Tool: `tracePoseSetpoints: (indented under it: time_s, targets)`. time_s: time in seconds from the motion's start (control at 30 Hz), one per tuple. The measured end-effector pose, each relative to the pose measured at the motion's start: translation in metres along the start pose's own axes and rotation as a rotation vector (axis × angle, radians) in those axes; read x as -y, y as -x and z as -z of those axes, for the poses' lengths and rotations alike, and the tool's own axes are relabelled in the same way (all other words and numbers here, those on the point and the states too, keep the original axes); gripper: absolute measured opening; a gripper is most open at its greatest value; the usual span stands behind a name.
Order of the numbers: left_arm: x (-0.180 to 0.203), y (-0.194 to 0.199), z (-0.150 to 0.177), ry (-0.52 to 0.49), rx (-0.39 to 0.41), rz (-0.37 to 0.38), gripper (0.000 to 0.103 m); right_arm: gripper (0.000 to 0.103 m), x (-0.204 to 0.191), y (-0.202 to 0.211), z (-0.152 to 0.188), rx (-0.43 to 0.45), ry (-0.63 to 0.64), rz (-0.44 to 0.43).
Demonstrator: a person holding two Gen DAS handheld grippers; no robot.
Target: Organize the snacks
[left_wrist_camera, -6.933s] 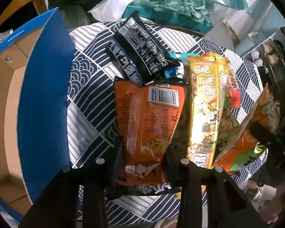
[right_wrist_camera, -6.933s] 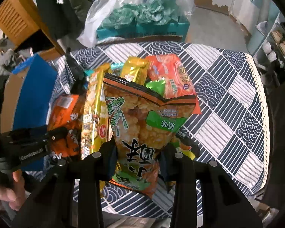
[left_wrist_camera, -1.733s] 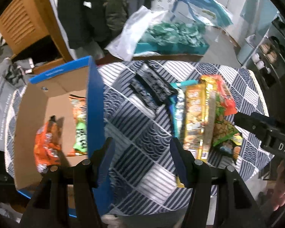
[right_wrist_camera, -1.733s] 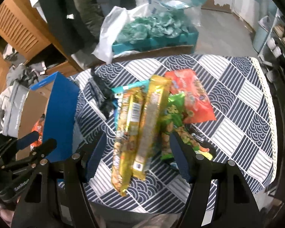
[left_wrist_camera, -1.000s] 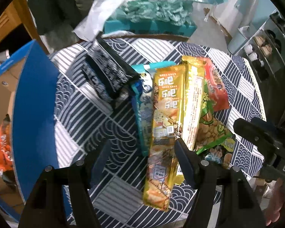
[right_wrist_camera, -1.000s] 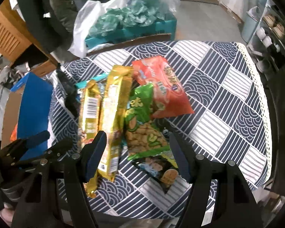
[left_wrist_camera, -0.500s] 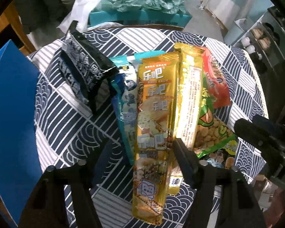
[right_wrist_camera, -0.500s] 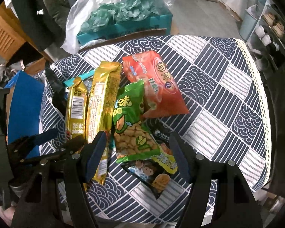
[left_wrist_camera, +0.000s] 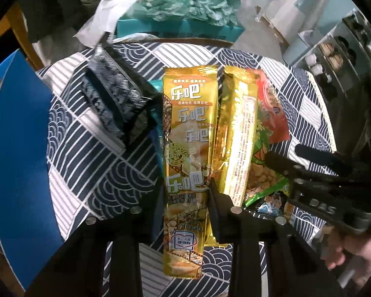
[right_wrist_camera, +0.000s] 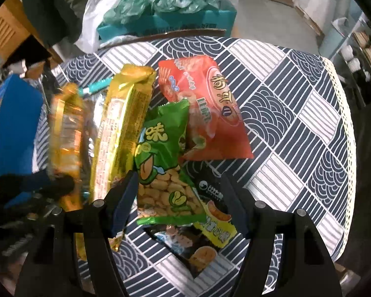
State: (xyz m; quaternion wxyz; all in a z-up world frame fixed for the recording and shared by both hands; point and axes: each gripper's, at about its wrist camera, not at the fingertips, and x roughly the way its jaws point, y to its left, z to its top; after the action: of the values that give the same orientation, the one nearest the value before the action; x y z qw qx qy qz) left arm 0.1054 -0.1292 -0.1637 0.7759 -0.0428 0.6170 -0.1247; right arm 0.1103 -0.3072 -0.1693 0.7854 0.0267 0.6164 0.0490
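One round surface (right_wrist_camera: 296,113) under a navy-and-white wave-patterned cloth carries the whole pile, with the blue flap of a cardboard box (left_wrist_camera: 19,148) at its left edge. Among the snacks, the red-orange crisp bag (right_wrist_camera: 210,99) lies farthest back, the green peanut bag (right_wrist_camera: 163,163) overlaps its near corner, and a black crinkled packet (left_wrist_camera: 111,99) sits off to the left. The left hand-held gripper (left_wrist_camera: 185,198) is closed onto the long gold snack packet with white lettering (left_wrist_camera: 185,148), beside a second gold foil packet (left_wrist_camera: 237,136). The right hand-held gripper (right_wrist_camera: 179,198) hangs spread wide, straddling the green peanut bag without touching it.
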Motion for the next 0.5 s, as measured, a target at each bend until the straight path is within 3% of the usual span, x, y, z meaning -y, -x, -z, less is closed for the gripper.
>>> tracePoseSetpoints:
  time_s: [0.43,0.47,0.5]
  targets:
    - [-0.026,0.033,0.009,0.016,0.039,0.012,0.032,0.069,-0.021,-0.035,-0.010,-0.033,0.084,0.042]
    - [-0.027,0.034,0.010,0.021,0.040,0.014,0.032,0.067,-0.022,-0.037,-0.011,-0.033,0.088,0.052]
    - [-0.029,0.035,0.010,0.024,0.042,0.015,0.032,0.057,-0.023,-0.038,-0.012,-0.035,0.089,0.052]
